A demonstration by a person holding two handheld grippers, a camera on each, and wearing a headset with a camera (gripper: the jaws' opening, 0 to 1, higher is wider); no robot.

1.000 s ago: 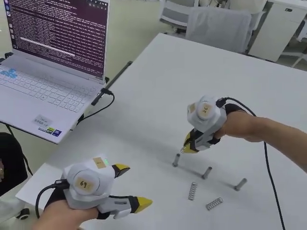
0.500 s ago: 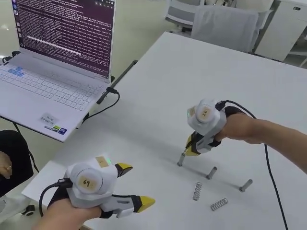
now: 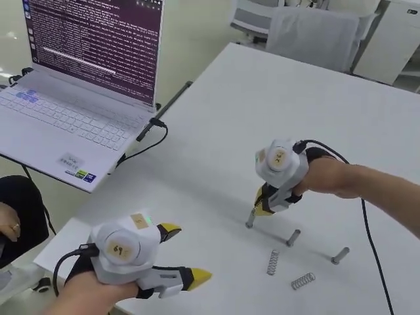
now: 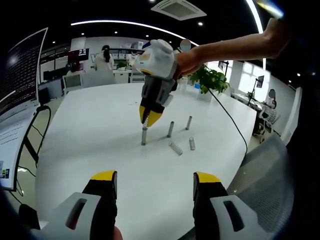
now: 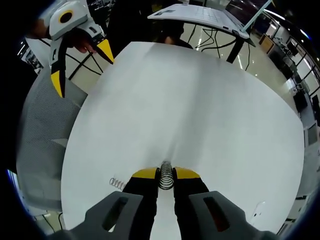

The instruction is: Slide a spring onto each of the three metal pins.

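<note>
Three short metal pins stand on the white table: the left pin (image 3: 250, 218) (image 4: 144, 136), the middle pin (image 3: 293, 237) (image 4: 170, 129) and the right pin (image 3: 340, 255) (image 4: 189, 122). My right gripper (image 3: 260, 209) (image 5: 166, 175) is shut on a spring (image 5: 166, 177) and points down just above the left pin. The spring's lower end (image 4: 145, 121) sits at that pin's top. Two loose springs (image 3: 273, 261) (image 3: 302, 281) lie in front of the pins. My left gripper (image 3: 185, 252) (image 4: 155, 182) hangs open near the table's front left corner, holding nothing.
An open laptop (image 3: 79, 92) sits on a stand at the left, with a black cable (image 3: 147, 134) running along the table's left edge. Chairs (image 3: 308, 33) stand beyond the far edge. The right gripper's cable (image 3: 364, 223) trails over the table.
The right gripper has edged closer over the left pin with the spring in its jaws. The left gripper has stayed put; the head camera has shifted slightly.
</note>
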